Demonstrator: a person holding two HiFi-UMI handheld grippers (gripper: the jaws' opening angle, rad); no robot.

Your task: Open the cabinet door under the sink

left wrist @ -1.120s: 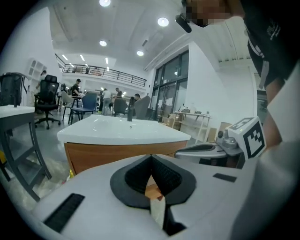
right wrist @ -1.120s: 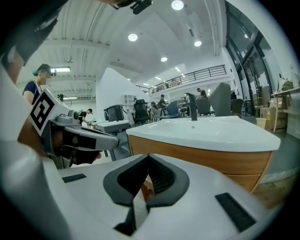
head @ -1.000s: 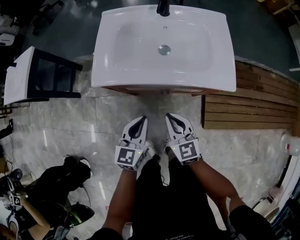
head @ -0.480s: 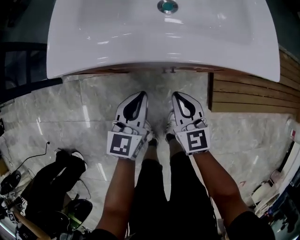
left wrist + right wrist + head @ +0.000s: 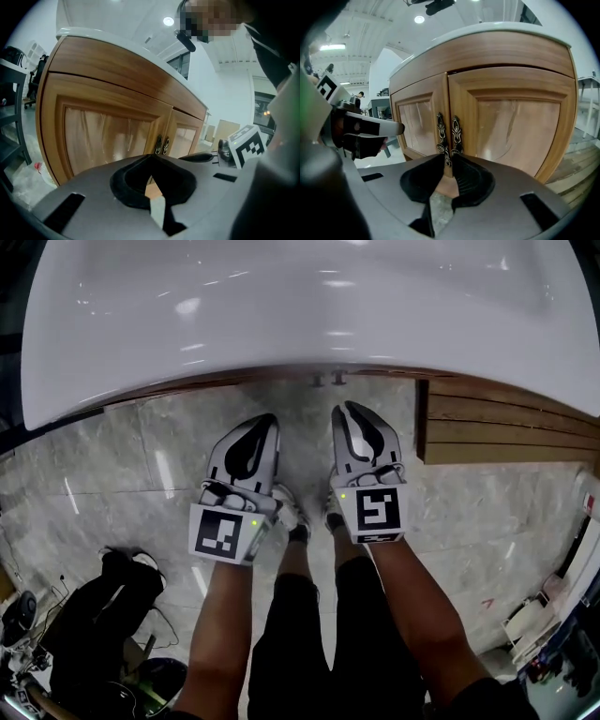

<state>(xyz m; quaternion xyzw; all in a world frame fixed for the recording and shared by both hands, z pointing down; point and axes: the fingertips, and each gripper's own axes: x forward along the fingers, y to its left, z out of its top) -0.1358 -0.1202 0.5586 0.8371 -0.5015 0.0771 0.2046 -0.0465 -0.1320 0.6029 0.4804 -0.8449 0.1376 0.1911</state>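
The white sink (image 5: 281, 324) is filling the top of the head view, its rim overhanging the wooden cabinet (image 5: 511, 117) beneath. Both cabinet doors (image 5: 422, 117) are sitting closed, meeting at a centre seam. The left gripper (image 5: 150, 158) is pointing at the cabinet front with its claw pressed together and empty. The right gripper (image 5: 448, 158) is aiming at the seam, its claw having just been opening to a thin slit with nothing in it. The two ornate handles (image 5: 448, 133) are hanging side by side, just beyond its tips.

The risk, I judge, is that so narrow a slit is going to butt against a handle instead of taking it. With the handles this close together, the claw could also catch both.

Compared with a second ago, the sink is looming much larger and its drain is no longer showing, and both grippers have come down nearer the doors.
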